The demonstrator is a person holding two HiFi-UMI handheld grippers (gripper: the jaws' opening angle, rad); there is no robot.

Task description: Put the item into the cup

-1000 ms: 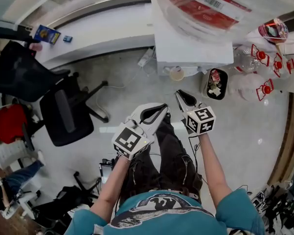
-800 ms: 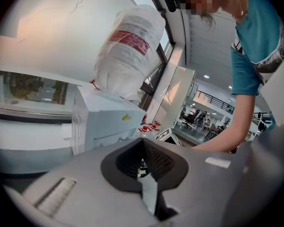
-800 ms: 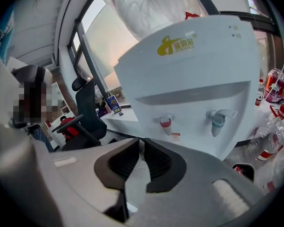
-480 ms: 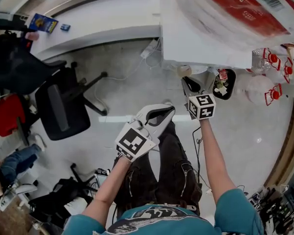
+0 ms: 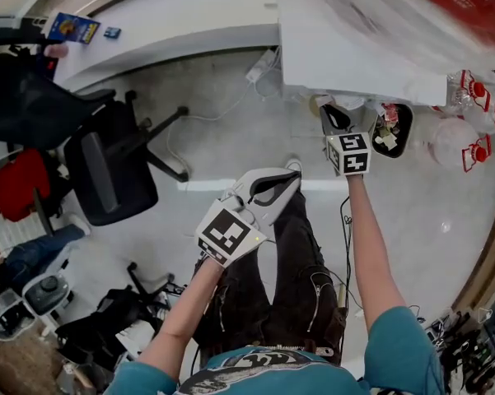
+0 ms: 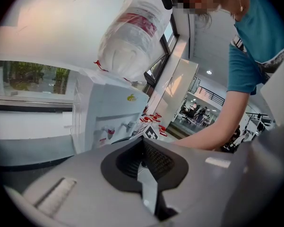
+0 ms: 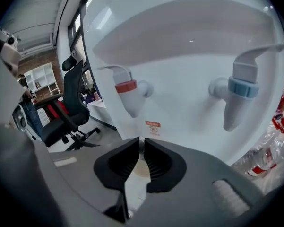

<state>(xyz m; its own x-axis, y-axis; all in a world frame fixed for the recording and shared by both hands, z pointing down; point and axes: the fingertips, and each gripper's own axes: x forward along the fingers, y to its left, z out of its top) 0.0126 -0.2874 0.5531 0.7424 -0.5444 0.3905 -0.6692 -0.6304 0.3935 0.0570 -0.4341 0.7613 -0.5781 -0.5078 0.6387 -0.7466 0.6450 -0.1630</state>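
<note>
R gripper (image 7: 142, 144): jaws nearly together, pinched on the thin wall of a cup (image 7: 142, 167). The cup's pale inside shows below the pads. Cup hangs at the jaw tips, close in front of the dispenser (image 7: 189, 70). It is lower than the red tap (image 7: 128, 92) and about in line w/ it. Blue tap (image 7: 240, 91) is off to the right. A small red sticker (image 7: 152, 126) sits on the dispenser front btwn red tap and jaws. In head view the right arm is stretched fwd, w/ the cup under the dispenser's overhang.

L gripper (image 6: 142, 143): jaws together, nothing btwn them. It is held low in front of the legs, well apart from the dispenser, tips pointing toward it.

Which thing is the item: can't tell.

Further out:
- A big bottle (image 6: 132, 37) w/ red label sits atop the dispenser.
- A bin (image 5: 408, 138) w/ scraps stands on the floor just right of R gripper, w/ clear bottles (image 5: 445, 142) w/ red handles beyond it.
- A power strip (image 5: 262, 64) w/ cable lies on the floor by the dispenser.
- To the left are a black chair (image 5: 107, 167) and a white desk (image 5: 173, 23) w/ a blue packet (image 5: 72, 29) on it.
</note>
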